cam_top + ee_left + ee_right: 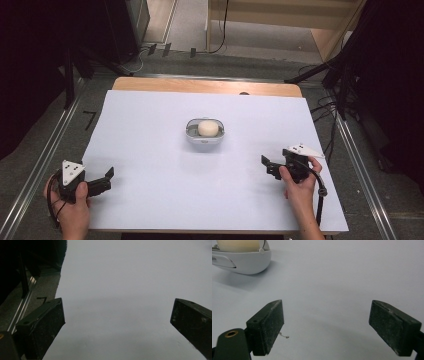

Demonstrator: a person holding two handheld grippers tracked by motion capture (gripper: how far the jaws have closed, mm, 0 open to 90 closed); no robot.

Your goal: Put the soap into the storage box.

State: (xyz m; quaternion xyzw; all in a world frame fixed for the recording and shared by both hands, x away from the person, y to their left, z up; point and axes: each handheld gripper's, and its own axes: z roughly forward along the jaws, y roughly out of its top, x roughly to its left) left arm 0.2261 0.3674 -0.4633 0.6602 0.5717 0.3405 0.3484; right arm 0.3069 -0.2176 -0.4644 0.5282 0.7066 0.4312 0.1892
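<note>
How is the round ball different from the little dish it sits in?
The ball is cream-coloured and round; the dish is white-grey, wider and open on top. The ball sits inside; the dish rests on the table around it. Both are pale and smooth, out between the two grippers.

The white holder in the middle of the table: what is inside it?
The white holder cradles one pale, rounded, egg-like object, its top exposed. Its underside and the holder's floor are hidden by the object and rim.

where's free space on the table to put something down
Nearly everywhere: the white sheet is bare between the left gripper and right gripper, and beside and behind the small bowl holding a pale ball. Only the middle is taken.
</note>
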